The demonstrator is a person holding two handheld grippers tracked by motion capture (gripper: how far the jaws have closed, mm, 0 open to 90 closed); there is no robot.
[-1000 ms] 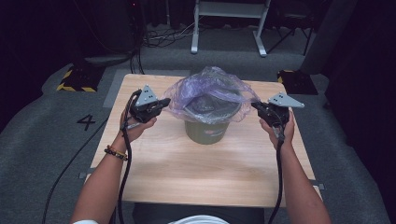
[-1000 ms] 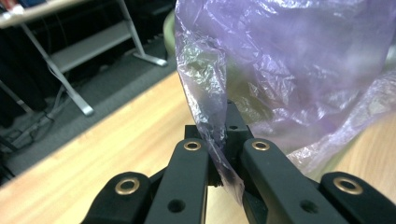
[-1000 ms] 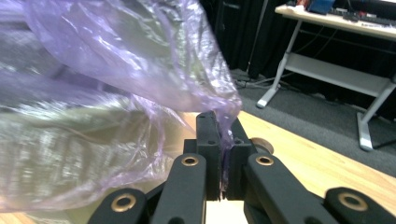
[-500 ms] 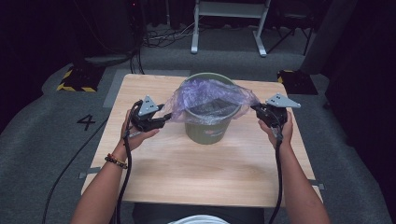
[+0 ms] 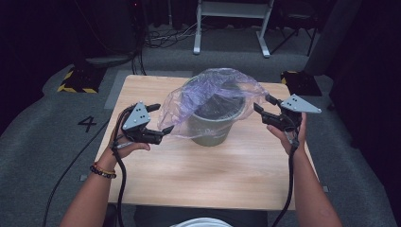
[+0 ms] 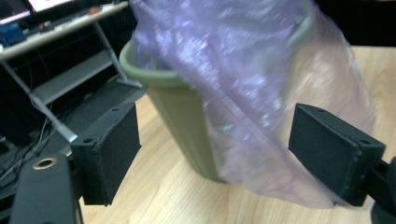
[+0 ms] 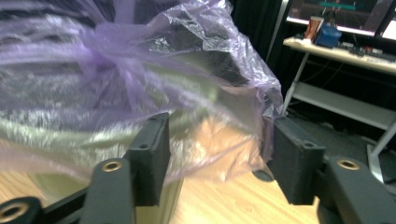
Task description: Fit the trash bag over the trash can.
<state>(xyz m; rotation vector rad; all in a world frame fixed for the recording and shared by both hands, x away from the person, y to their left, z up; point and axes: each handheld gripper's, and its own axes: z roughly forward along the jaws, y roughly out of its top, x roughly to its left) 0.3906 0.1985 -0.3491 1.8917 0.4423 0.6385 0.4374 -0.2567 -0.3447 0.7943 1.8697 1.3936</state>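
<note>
An olive-green bin [image 5: 215,124] stands upright mid-table with a thin purple plastic bag [image 5: 208,92] draped loosely over its mouth and down its left side. My left gripper [image 5: 161,118] sits just left of the bag's hanging edge. Its jaws have just been opening and stand open, with the bag [image 6: 261,93] and bin [image 6: 184,116] in front of the gap and no pad pressing. My right gripper [image 5: 264,104] hovers by the bin's right rim. Its jaws have also just been opening, and loose film [image 7: 154,79] hangs between them unpinched.
The wooden table [image 5: 213,179] has bare room in front of the bin. On the floor behind it stand a white metal frame [image 5: 231,19] and a yellow-black striped plate [image 5: 78,80]. A white round thing [image 5: 203,222] sits at the bottom edge.
Both grippers held the bag stretched over the bin; both have opened and let it go. The left hand has drawn back left and toward the person. The bag has slumped leftward.
</note>
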